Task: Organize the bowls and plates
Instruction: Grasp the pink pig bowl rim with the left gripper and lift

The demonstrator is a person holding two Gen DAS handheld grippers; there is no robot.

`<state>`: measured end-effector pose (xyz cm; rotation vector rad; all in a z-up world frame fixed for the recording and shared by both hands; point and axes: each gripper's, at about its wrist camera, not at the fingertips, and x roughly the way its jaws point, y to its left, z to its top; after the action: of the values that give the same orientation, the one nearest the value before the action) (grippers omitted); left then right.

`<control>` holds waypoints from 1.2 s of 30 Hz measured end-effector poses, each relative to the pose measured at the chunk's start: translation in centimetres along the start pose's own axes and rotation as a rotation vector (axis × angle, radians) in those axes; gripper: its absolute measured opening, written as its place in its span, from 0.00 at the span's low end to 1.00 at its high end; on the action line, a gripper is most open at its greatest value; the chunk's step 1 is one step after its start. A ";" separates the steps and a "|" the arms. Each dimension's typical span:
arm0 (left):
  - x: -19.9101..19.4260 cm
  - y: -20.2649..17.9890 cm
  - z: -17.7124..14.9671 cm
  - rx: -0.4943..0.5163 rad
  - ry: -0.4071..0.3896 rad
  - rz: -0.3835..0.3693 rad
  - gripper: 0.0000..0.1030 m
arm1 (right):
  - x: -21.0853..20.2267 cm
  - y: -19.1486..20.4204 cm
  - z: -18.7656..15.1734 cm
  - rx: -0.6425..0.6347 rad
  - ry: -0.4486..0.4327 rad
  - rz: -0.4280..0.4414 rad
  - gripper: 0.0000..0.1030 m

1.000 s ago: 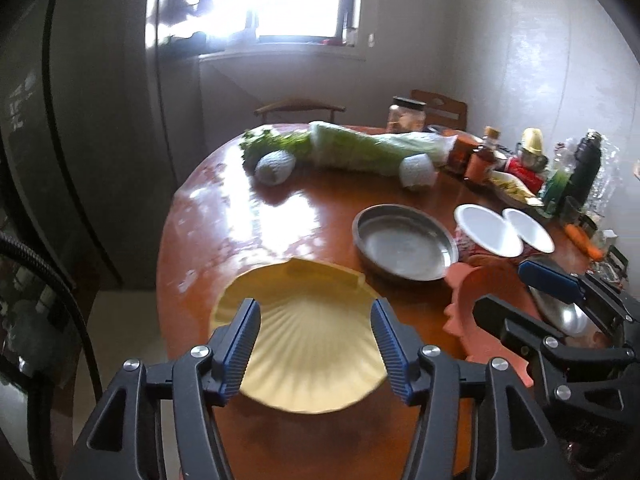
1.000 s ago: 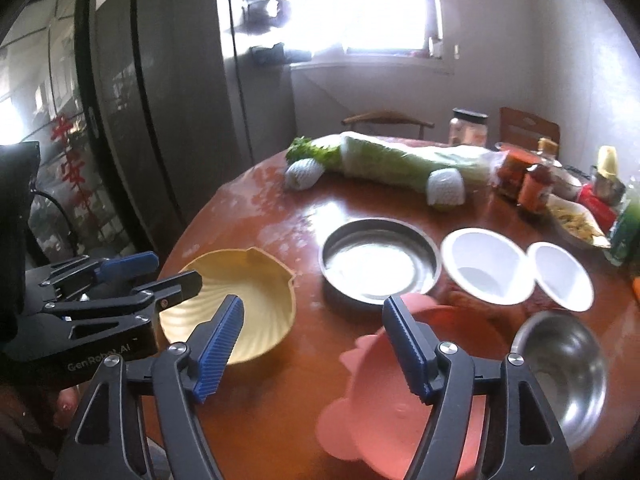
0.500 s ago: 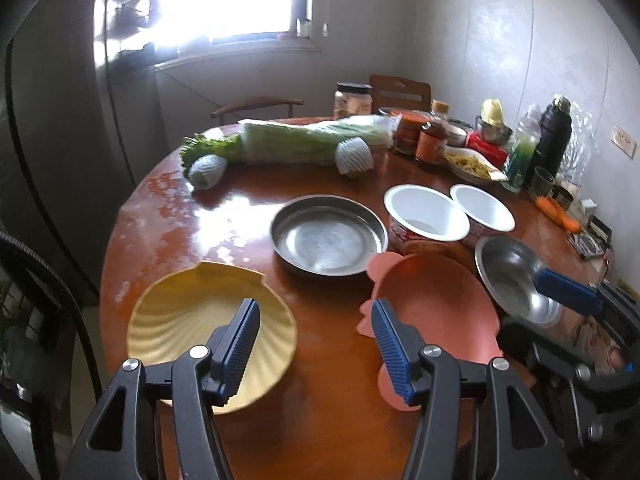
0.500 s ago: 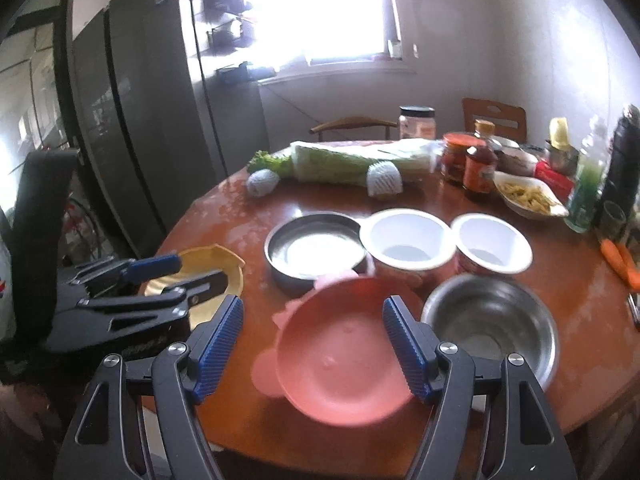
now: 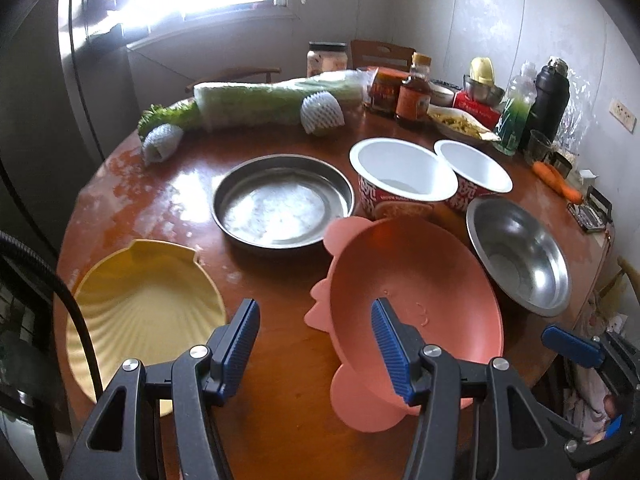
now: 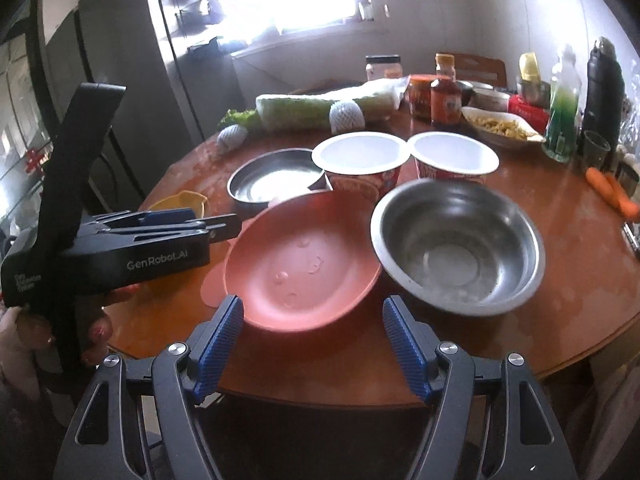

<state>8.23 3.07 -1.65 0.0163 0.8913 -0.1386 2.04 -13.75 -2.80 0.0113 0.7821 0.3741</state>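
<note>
1. While both hands have swung rightwards along the near edge of the surface over the last second, the views have slid off the yellow shell-shaped plate and onto the pink bowl and the steel bowl.
2. Left tongs now hover over the gap between the yellow shell-shaped plate and the pink bowl; a second ago they framed the yellow plate squarely. Their jaws stand apart with nothing between them and have not altered their gap.
3. Right tongs hang just off the near edge, lined up with the near rim of the pink bowl; their jaws are likewise parted, empty and unchanged.
4. Nothing on the surface has been shifted, so my reading is that sorting has not begun and the pink bowl is the likely first pick.
5. Where things lie: the pink bowl sits at the near edge, the steel bowl just beside it on the right, the steel plate behind it, and two white-lined paper bowls side by side further back.
6. Orientation: the pink bowl is an oval, mouth upward. Its long axis runs from the scalloped tabs on its left side, toward the yellow plate, across to the steel bowl. The yellow plate's straight hinge edge faces away, its fan toward the near edge.
</note>
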 end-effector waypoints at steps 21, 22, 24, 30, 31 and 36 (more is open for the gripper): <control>4.1 -0.2 -0.3 -0.022 0.072 -0.022 0.32 | 5.1 -1.0 0.7 -0.021 0.022 -0.084 0.47; 3.9 -0.1 -0.2 -0.025 0.069 -0.018 0.32 | 5.1 -1.0 0.7 -0.019 0.023 -0.079 0.46; 3.3 0.2 -0.3 -0.031 0.058 -0.007 0.32 | 5.0 -0.6 0.7 -0.031 0.022 -0.074 0.46; 0.6 1.6 -0.9 -0.064 0.015 0.009 0.32 | 4.0 0.9 1.1 -0.055 0.007 -0.040 0.46; -0.1 2.1 -1.0 -0.077 0.002 0.014 0.32 | 3.8 1.3 1.2 -0.063 0.003 -0.035 0.47; -2.9 4.6 -1.5 -0.131 -0.042 0.059 0.32 | 3.1 4.1 2.1 -0.139 -0.015 0.008 0.47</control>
<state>5.85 8.02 -0.53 -0.0819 0.8559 -0.0251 4.15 -8.63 -2.80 -0.1129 0.7395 0.4349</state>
